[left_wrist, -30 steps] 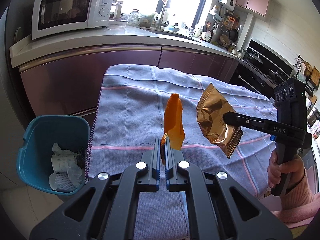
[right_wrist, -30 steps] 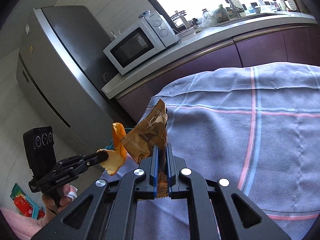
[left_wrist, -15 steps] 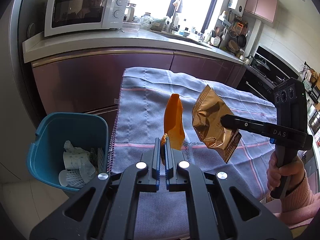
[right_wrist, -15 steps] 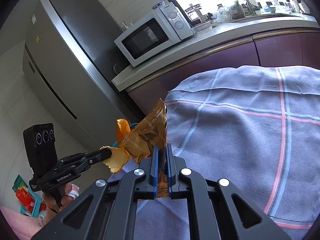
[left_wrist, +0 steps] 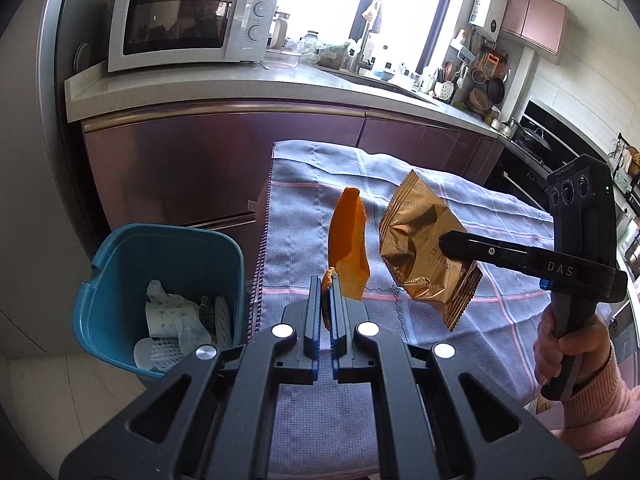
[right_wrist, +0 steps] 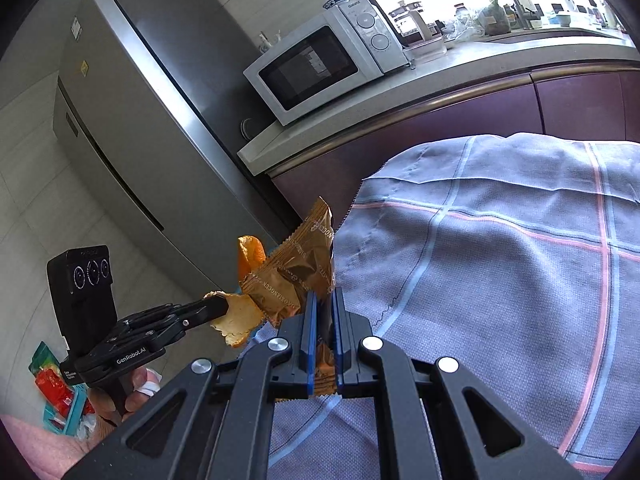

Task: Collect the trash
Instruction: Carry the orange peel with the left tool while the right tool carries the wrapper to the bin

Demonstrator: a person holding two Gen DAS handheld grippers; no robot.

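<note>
Wrist views sharing checked cloth [left_wrist: 304,408]

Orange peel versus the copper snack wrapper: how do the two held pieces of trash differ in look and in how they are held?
The orange peel is matte, curved and stands up from the left gripper; the snack wrapper is shiny, crinkled foil with printed text and serrated ends, pinched in the right gripper. The peel is narrower, the wrapper broader. Both are clamped off the checked cloth, beside the blue bin.
</note>
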